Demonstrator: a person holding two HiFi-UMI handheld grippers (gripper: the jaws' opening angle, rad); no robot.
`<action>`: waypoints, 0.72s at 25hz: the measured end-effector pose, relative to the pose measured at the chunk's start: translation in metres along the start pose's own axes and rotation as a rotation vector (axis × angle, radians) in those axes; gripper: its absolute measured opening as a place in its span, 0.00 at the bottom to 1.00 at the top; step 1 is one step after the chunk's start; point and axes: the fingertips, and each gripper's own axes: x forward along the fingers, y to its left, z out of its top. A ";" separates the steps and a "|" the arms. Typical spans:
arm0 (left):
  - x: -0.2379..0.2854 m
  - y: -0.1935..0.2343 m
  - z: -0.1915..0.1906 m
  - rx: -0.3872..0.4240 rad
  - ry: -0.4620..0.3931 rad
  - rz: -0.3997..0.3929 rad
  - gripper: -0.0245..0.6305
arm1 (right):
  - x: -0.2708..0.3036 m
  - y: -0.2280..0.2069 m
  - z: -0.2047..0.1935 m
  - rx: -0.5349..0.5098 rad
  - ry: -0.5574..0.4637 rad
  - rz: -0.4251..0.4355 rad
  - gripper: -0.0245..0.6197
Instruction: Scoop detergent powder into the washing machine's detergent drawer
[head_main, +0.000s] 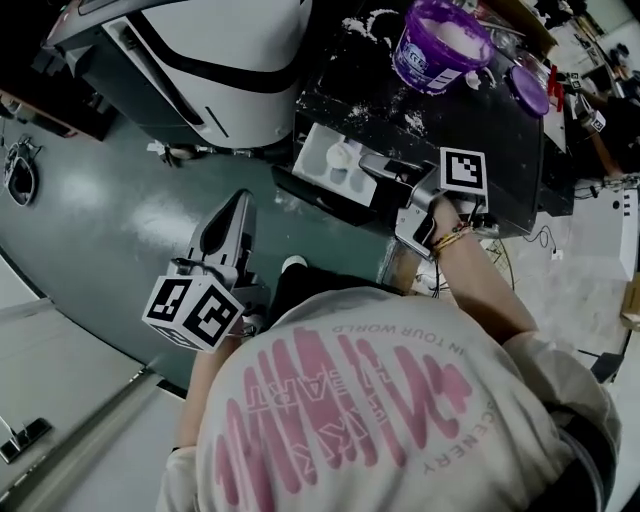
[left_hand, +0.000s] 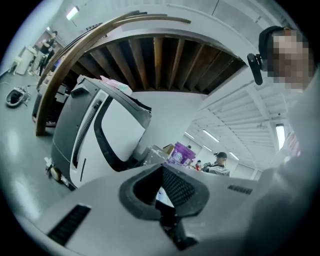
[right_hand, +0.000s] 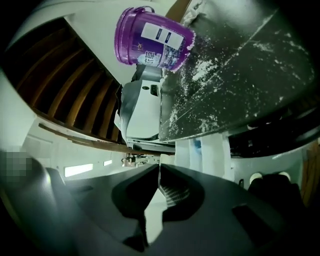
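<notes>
1. the white appliance (head_main: 230, 60) is the biggest thing. it stands left of the work and fills the left gripper view, so that gripper looks past it and not at the drawer.
2. the dark-topped washing machine (head_main: 500, 160) carries spilled powder (head_main: 375, 20) on its top. i judge this comes from scooping between tub and drawer.
3. the detergent drawer (head_main: 316, 148) is pulled out from the machine's front, towards the person, with white powder already inside. only the head view shows the compartments from above. the right gripper view sees the drawer from the front, under the dark top.
4. the purple tub (head_main: 438, 45) of detergent stands open at the far edge of the top, well apart from the drawer. its lid (head_main: 530, 90) lies beside it, probably to keep the powder reachable.
5. the right gripper (head_main: 375, 165) is just over the drawer's near side. its jaws are together and nothing is between them.
6. the left gripper (head_main: 238, 205) hangs over the floor, apart from everything. its jaws also meet at the tips and it has hold of nothing.
7. no view shows a scoop, so i cannot say where it is.
</notes>
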 end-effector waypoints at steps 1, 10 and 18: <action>-0.004 0.002 0.000 -0.002 -0.007 0.015 0.04 | 0.002 -0.002 -0.001 -0.023 0.002 -0.016 0.05; -0.042 0.012 -0.008 -0.027 -0.065 0.125 0.04 | 0.022 -0.011 -0.008 -0.202 0.028 -0.123 0.05; -0.061 0.014 -0.006 -0.032 -0.103 0.179 0.04 | 0.031 -0.015 -0.012 -0.401 0.081 -0.221 0.05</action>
